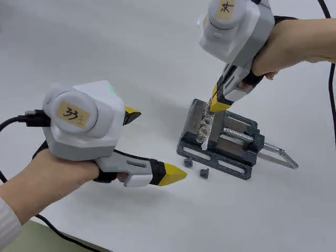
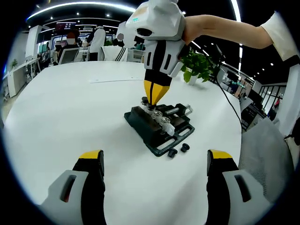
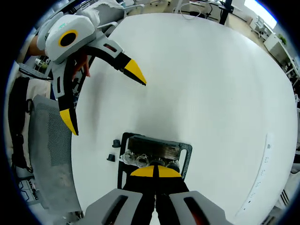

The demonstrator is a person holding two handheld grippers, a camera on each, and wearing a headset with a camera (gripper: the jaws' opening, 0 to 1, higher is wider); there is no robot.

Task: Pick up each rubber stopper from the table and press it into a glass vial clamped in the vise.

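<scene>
- Left hand-held gripper hovers over the white bench, left of the vise, jaws spread wide with nothing between them.
- Two dark rubber stoppers lie loose on the bench, just beside the vise's near edge.
- Clear glass vials stand in a row, clamped in the vise.
- Right hand-held gripper points down with its jaws closed together, yellow tips at the top of the end vial. Whether a stopper sits beneath them cannot be told.
</scene>
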